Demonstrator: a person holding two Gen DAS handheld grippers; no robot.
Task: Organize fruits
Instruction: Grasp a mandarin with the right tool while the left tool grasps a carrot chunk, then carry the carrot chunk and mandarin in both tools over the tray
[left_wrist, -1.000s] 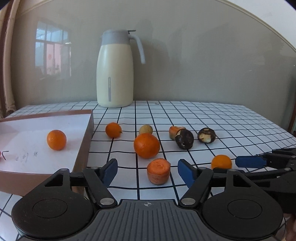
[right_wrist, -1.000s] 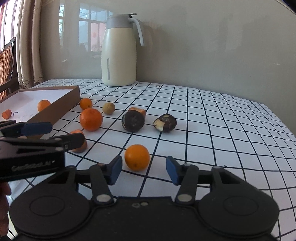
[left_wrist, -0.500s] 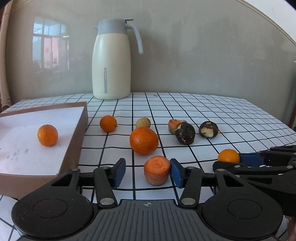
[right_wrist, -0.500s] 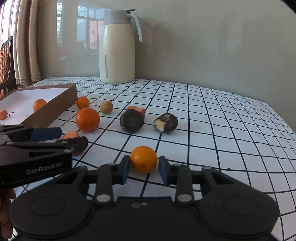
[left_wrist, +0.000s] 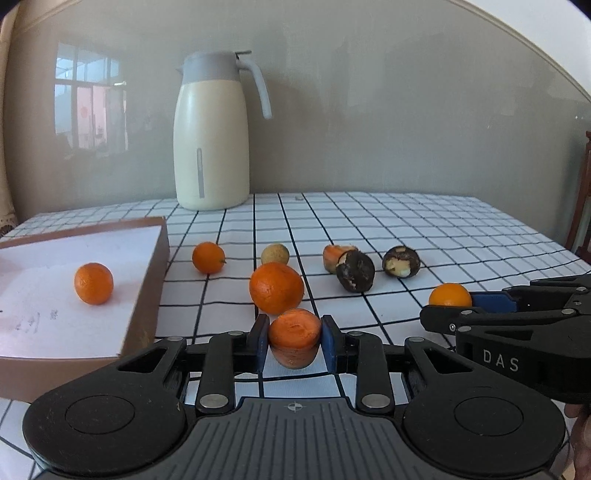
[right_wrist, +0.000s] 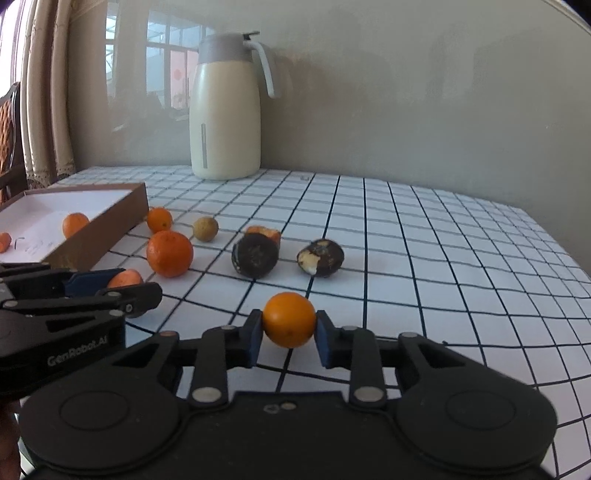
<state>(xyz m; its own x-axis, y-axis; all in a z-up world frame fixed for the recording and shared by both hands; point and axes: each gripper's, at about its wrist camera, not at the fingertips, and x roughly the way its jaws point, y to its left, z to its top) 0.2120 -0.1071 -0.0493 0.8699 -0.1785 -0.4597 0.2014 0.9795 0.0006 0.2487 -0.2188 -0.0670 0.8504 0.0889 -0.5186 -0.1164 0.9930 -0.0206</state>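
Observation:
My left gripper (left_wrist: 294, 338) has its jaws closing, and the blue pads press both sides of an orange carrot stub (left_wrist: 294, 328) on the checked tablecloth. In the right wrist view my right gripper (right_wrist: 289, 325) is shut on a small orange (right_wrist: 289, 319) that rests on the cloth. A brown box (left_wrist: 159, 258) with a white floor lies to the left and holds one orange (left_wrist: 93, 283). Just beyond the carrot stub sits a big orange (left_wrist: 276, 288).
Loose on the cloth farther back are a small orange (left_wrist: 208, 257), a tan longan (left_wrist: 274, 254), another carrot piece (left_wrist: 334, 254) and two dark, split fruits (left_wrist: 355, 271) (left_wrist: 400, 261). A cream jug (left_wrist: 211, 133) stands at the wall.
Both grippers were open a second ago. The left jaws came in on the carrot stub and the right jaws came in on the small orange. Neither hand has shifted much.

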